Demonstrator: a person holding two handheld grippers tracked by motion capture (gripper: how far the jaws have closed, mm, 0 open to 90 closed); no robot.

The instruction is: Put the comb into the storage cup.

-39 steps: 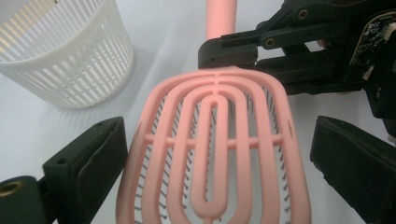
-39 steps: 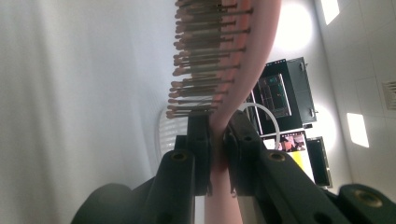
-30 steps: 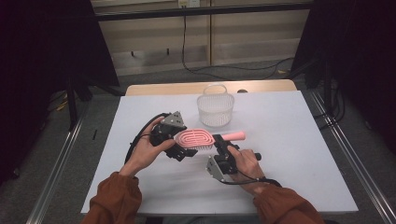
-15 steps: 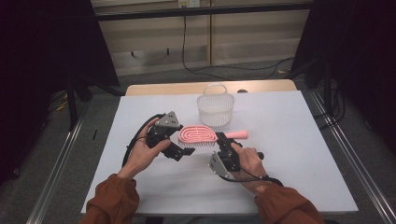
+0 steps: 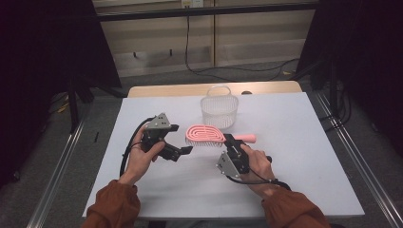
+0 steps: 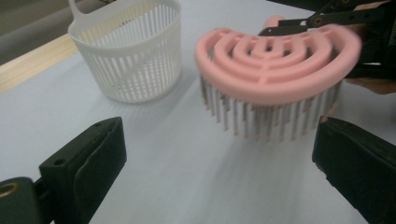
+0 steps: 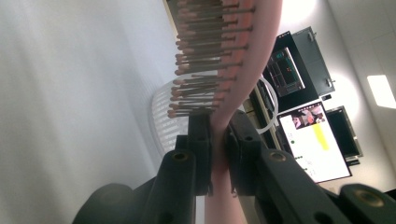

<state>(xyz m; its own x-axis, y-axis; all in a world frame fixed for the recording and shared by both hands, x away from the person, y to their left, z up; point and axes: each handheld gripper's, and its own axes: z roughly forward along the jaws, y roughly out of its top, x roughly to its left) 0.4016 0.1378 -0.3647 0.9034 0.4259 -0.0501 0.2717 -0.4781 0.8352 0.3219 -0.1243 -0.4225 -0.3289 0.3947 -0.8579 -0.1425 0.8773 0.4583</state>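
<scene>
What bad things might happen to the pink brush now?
The right gripper pinches the pink hairbrush only at its thin neck, so the heavy head might twist or slip out. The left gripper is open close under the bristles and might bump them. The white basket stands just behind and looks light, so a swing might knock it over.

Surface: white table, wooden strip at far edge | resting on it: white slatted basket, upright, far centre
</scene>
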